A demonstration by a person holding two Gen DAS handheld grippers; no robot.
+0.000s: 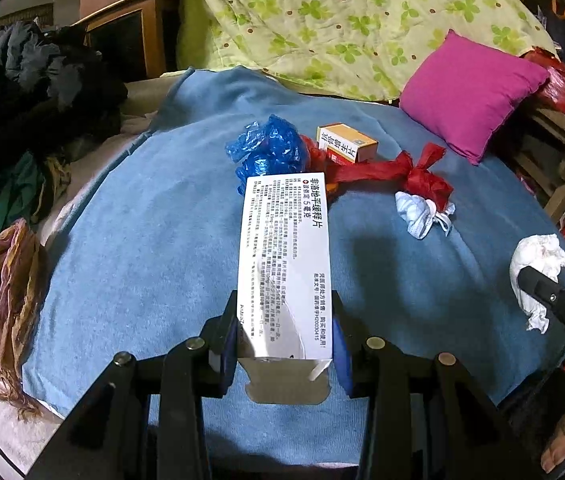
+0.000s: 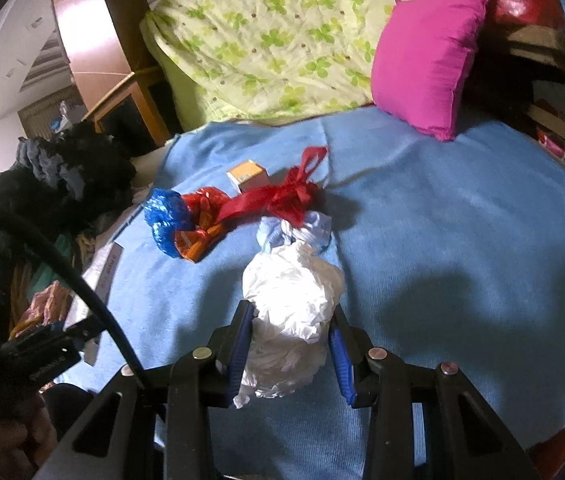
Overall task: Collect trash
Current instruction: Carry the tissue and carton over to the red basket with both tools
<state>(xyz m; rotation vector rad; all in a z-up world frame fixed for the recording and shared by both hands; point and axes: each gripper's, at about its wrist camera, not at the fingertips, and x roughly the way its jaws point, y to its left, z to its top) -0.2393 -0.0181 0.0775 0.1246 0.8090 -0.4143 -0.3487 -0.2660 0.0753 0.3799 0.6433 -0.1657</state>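
Observation:
My left gripper (image 1: 284, 312) is shut on a long white medicine box (image 1: 284, 256) printed with black text, held above the blue blanket (image 1: 142, 240). My right gripper (image 2: 292, 316) is shut on a crumpled white tissue wad (image 2: 292, 300); that wad (image 1: 538, 268) also shows at the right edge of the left wrist view. Farther back on the blanket lie a blue plastic bag (image 1: 268, 152), a red plastic bag (image 1: 386, 170), a small orange box (image 1: 348, 142) and a crumpled white and blue face mask (image 1: 422, 212).
A magenta pillow (image 1: 470, 92) and a green clover-print quilt (image 1: 342, 20) lie at the back. Dark clothes (image 1: 34, 92) and a striped scarf (image 1: 6, 280) pile up on the left. A wooden chair (image 2: 562, 92) with a red bag stands on the right.

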